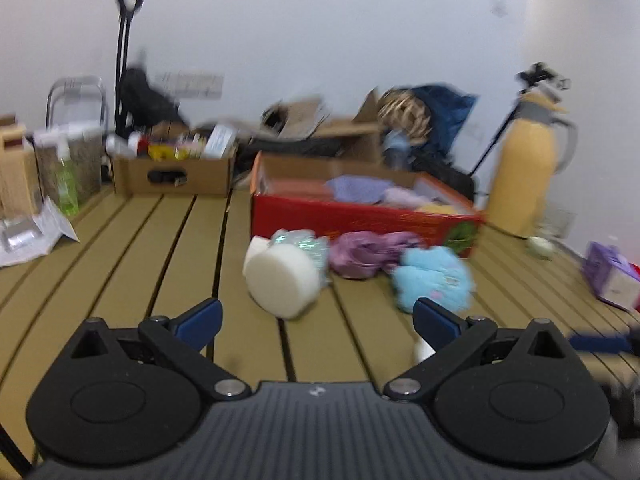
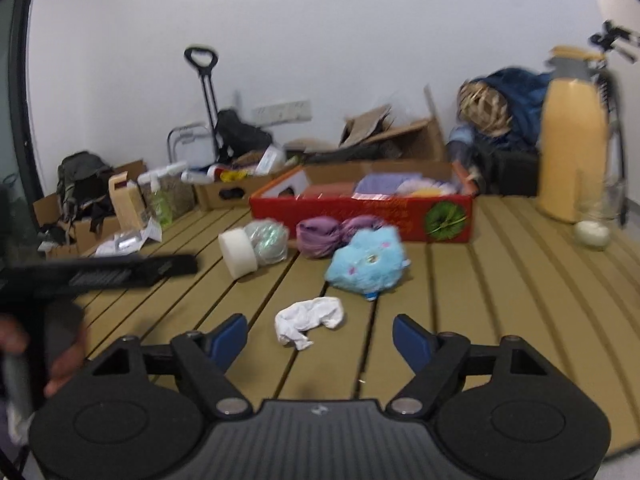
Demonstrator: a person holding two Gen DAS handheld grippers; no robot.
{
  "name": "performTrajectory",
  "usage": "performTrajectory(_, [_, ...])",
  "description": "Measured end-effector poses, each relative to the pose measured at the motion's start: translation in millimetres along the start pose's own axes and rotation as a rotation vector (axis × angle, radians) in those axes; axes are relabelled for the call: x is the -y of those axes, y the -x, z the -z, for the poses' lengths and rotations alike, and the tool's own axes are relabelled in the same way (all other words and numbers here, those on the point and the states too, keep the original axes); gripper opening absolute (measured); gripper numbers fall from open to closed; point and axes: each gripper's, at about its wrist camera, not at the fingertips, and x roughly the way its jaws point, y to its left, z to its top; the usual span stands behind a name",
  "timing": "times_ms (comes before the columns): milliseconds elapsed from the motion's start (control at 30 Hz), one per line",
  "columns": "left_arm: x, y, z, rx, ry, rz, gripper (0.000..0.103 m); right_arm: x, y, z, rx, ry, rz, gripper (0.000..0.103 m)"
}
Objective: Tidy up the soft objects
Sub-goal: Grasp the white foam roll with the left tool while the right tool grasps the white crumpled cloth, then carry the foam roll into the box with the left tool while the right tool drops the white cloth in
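Your red box [image 2: 360, 216] hides most of its contents behind its front wall; the purple packet [image 1: 612, 280] at the table's right edge is too blurred to read.

**Soft things in front of the box**

On my desk [image 2: 500, 280] the box [image 2: 360, 218] sits toward the back with cloths inside. Before it lie, left to right, a sponge [image 2: 238, 252], a mesh ball [image 2: 267, 240], a bundle [image 2: 336, 234] and a plush toy [image 2: 366, 264]. Nearest me lies a sock [image 2: 310, 320]. A jug [image 2: 572, 140] stands right of the box.
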Motion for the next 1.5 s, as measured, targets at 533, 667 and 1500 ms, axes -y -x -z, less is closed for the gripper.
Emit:
performTrajectory(533, [-28,-84,-15,-0.037,0.088,-0.038,0.054,3,-100,-8,-0.1,0.118,-0.04,0.036])
performTrajectory(667, [-24,-67,-8,-0.019,0.042,-0.018,0.049,5,-92,-4,-0.071,0.113,-0.044,0.023])
performTrajectory(1500, [3,-241,-152,-0.173,-0.171,-0.025,0.07,100,-261,-208,-0.128,0.061,0.026,0.029])
